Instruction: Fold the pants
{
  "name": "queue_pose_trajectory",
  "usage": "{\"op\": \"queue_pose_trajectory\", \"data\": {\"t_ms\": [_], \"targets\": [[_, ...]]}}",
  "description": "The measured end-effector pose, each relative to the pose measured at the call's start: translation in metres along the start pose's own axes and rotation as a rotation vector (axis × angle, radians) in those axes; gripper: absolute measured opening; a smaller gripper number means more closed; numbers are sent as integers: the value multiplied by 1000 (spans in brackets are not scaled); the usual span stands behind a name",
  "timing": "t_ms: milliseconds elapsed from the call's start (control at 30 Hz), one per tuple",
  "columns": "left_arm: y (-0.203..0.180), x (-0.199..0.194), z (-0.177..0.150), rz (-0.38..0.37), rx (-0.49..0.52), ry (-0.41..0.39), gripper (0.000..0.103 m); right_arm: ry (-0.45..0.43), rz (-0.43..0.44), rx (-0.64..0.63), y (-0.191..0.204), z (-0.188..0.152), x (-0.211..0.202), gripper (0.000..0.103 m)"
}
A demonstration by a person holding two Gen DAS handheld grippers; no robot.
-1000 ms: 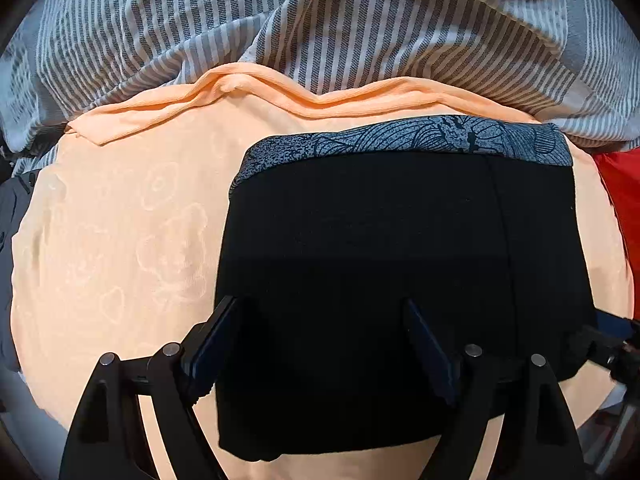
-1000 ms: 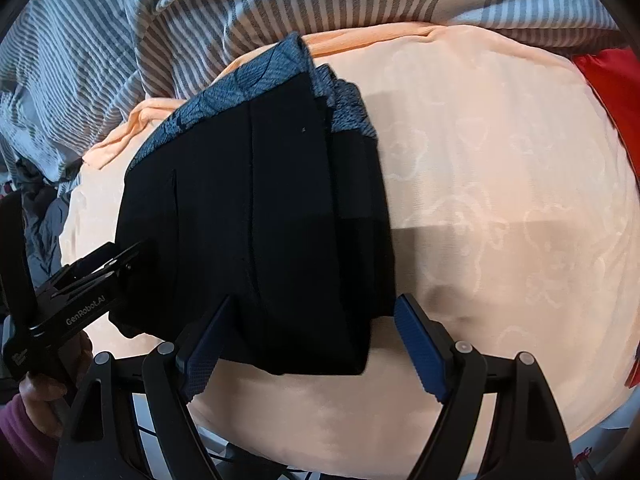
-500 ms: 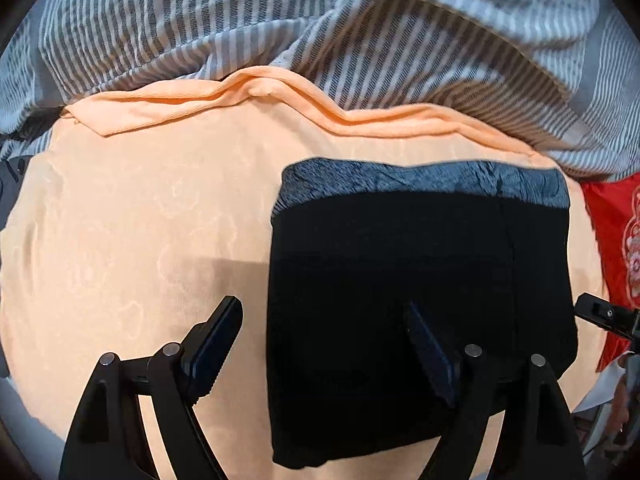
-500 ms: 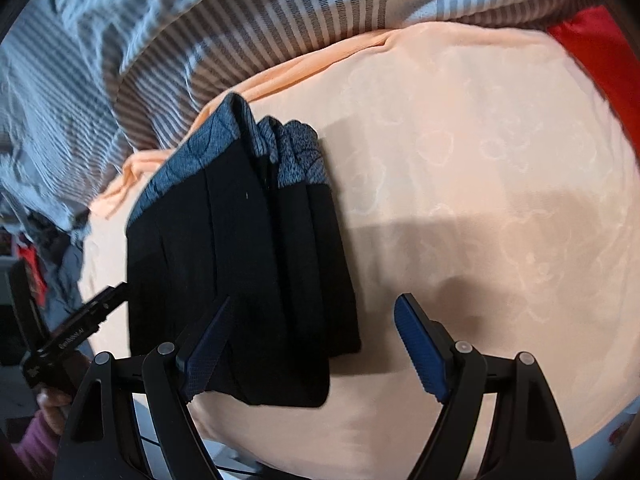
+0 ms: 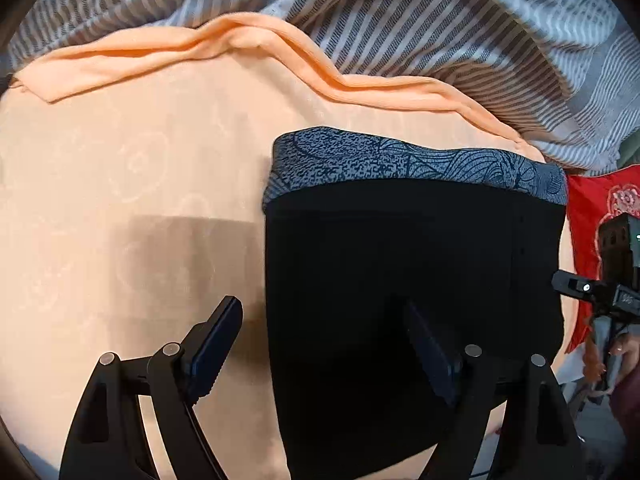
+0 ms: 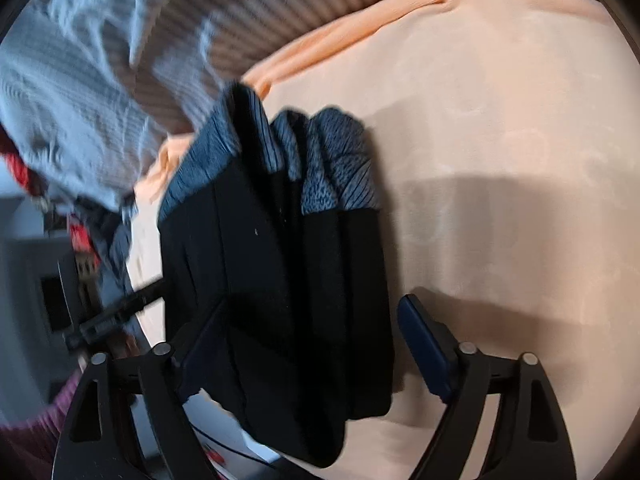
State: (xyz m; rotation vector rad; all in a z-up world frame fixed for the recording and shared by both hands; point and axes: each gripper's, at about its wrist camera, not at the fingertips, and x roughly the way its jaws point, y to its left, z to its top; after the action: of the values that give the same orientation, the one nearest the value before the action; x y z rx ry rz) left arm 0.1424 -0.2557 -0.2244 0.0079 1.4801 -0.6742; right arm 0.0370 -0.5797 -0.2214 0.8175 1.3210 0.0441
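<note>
Vs 0.5 s ago: in the left wrist view the folded pants [image 5: 412,280] sit further right of the left tongs [image 5: 324,344] and look larger; in the right wrist view the bundle [image 6: 280,280] has slid toward centre and the pic is now motion-blurred.

Pants: black, matte, folded into a neat rectangle, w/ a blue-grey patterned waistband [image 5: 416,164] along the far edge. Right view shows stacked layers at the fold. They lie flat on a peach sheet [image 5: 140,184] w/ faint heart/bear print, rumpled hem at the far side. Beyond that, a grey-white striped blanket [image 5: 440,32]. Red floral cloth [image 5: 600,208] at far right.

Left tongs: released, jaws wide apart, inner finger over the black fabric, outer over bare sheet. Right tongs [image 6: 316,344]: also released, spread wide, left finger over the bundle, gripping nothing.
</note>
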Motion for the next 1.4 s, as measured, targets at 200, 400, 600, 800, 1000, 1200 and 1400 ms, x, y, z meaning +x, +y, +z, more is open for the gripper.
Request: {"op": "queue_pose_trajectory", "data": {"t_ms": [200, 400, 600, 800, 1000, 1200, 1400], "targets": [[2, 13, 9, -104, -1, 35, 84, 22, 82, -65, 3, 11, 14, 91], [-2, 18, 12, -112, 1, 27, 90, 39, 87, -130, 13, 6, 25, 103], [2, 22, 11, -135, -50, 23, 90, 38, 114, -48, 5, 11, 24, 103], [-12, 12, 5, -73, -28, -19, 83, 53, 86, 49, 6, 18, 24, 95], [-35, -9, -5, -29, 34, -86, 56, 23, 80, 22, 20, 10, 11, 61], [-44, -37, -12, -19, 19, -113, 48, 3, 108, 43, 33, 3, -6, 49], [-59, -61, -38, 2, 44, -104, 48, 21, 139, 61, 35, -20, -26, 48]]}}
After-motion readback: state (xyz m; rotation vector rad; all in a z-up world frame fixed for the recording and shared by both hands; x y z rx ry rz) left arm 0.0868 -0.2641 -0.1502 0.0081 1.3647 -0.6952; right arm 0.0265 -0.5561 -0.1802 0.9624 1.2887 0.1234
